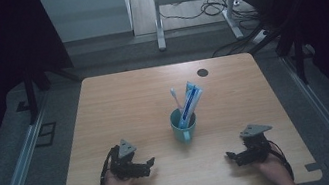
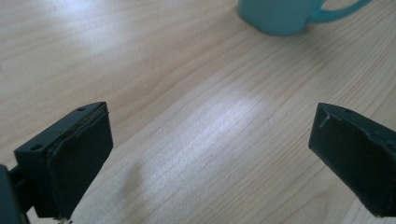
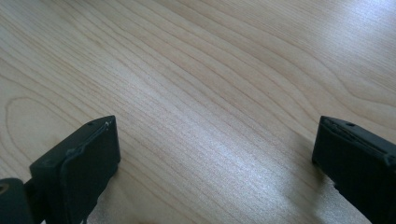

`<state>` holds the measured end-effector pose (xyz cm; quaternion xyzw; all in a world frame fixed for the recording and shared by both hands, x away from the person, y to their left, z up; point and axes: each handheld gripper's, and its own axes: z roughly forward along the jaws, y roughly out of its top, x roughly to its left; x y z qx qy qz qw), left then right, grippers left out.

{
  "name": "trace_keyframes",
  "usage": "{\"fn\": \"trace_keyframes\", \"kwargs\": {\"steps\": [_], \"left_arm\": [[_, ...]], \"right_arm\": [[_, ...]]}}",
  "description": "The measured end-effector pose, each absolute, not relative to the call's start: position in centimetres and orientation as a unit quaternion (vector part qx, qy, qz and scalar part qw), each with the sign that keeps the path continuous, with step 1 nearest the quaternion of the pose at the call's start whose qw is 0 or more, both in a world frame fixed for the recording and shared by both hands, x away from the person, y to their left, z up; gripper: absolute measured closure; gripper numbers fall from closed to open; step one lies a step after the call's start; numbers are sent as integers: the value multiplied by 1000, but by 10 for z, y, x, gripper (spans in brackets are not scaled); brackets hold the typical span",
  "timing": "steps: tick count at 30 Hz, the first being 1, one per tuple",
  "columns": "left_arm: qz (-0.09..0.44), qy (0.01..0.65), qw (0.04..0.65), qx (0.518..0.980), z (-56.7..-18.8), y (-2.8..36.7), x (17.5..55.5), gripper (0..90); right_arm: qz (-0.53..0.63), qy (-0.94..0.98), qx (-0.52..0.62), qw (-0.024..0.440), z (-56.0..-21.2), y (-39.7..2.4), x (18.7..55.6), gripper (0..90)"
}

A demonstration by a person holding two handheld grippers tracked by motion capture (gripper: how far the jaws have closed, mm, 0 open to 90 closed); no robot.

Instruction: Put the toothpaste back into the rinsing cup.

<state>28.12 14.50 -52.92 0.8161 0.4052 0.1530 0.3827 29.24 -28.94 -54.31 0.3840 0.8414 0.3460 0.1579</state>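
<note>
Both hand-held grippers rest low on the near part of the table (image 1: 117,95), one on each side of a teal mug (image 1: 183,126). The left hand-held gripper (image 1: 150,162) has its jaws spread wide with nothing between them; its own view shows bare wood grain in the gap and the base and handle of the mug at the top edge. The right hand-held gripper (image 1: 229,155) is likewise spread and empty, with plain tabletop between its jaws. The two point inward, toward each other and the middle of the table, which looks to me like a ready stance: hands parked, jaws released, the work within easy reach of either.

That mug stands upright a little nearer than the middle of the table, between the two grippers and slightly beyond them, touching neither. A toothpaste tube (image 1: 190,101), blue and white, leans in it, tipped to the right with its top well above the rim. Beside the tube a toothbrush (image 1: 175,98) stands in the same mug, its head up. Both lean against the rim because the mug is too short to hold them straight.

Farther back a dark round spot (image 1: 202,72) sits near the far edge of the table. Beyond that edge, white desk legs (image 1: 158,22) and loose cables (image 1: 212,8) lie on the floor.
</note>
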Motion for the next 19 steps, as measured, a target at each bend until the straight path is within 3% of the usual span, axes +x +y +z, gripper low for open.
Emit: {"fn": "trace_keyframes", "kwargs": {"steps": [10,19], "left_arm": [[152,405,325,841,-545,139,283,3],[144,410,324,840,-545,139,285,1]], "right_arm": [[346,841,384,158,-543,-289,292,7],[346,841,384,158,-543,-289,292,8]]}}
